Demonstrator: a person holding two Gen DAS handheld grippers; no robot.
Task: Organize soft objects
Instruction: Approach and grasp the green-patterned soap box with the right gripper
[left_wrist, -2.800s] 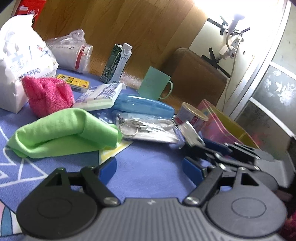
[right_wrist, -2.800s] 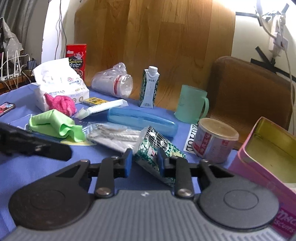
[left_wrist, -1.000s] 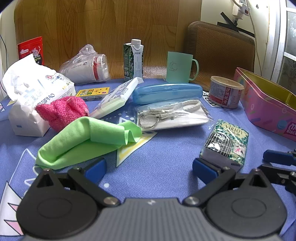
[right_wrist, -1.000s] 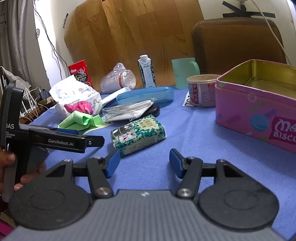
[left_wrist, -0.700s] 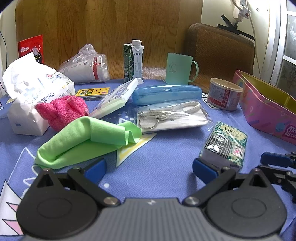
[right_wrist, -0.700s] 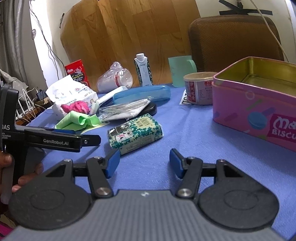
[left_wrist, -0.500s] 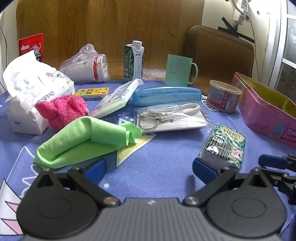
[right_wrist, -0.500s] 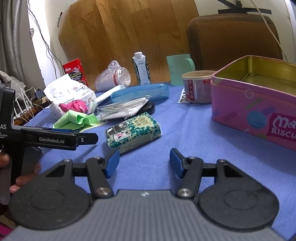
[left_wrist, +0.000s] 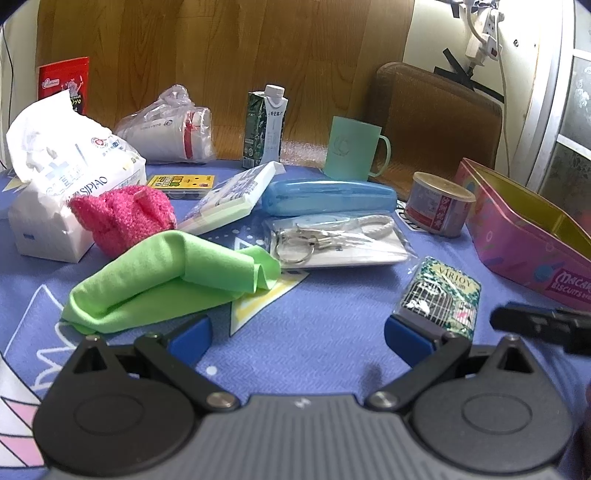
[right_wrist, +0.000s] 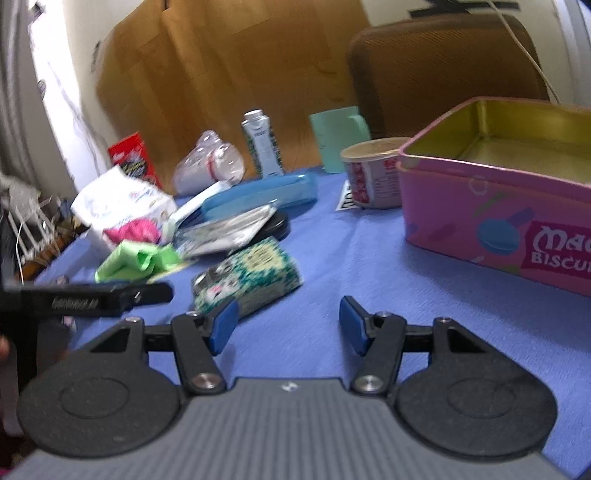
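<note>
A folded green cloth (left_wrist: 166, 277) lies on the blue tablecloth, with a pink fluffy towel (left_wrist: 122, 218) behind it against a white tissue pack (left_wrist: 62, 184). A green patterned tissue packet (left_wrist: 441, 295) lies to the right, also seen in the right wrist view (right_wrist: 247, 280). An open pink biscuit tin (right_wrist: 498, 218) stands at the right. My left gripper (left_wrist: 297, 338) is open and empty, low over the cloth, its right finger just before the packet. My right gripper (right_wrist: 288, 325) is open and empty, right of the packet.
A blue case (left_wrist: 328, 195), a bagged key ring (left_wrist: 332, 240), a white box (left_wrist: 236, 192), a round can (left_wrist: 437, 208), a teal mug (left_wrist: 354, 153), a drink carton (left_wrist: 266, 129) and bagged cups (left_wrist: 170, 131) crowd the back. A brown chair (left_wrist: 436, 122) stands behind.
Earlier the right gripper held the patterned packet; it now lies on the table and the gripper is open. Both grippers have drifted slightly; the right view swung a bit to the right.
</note>
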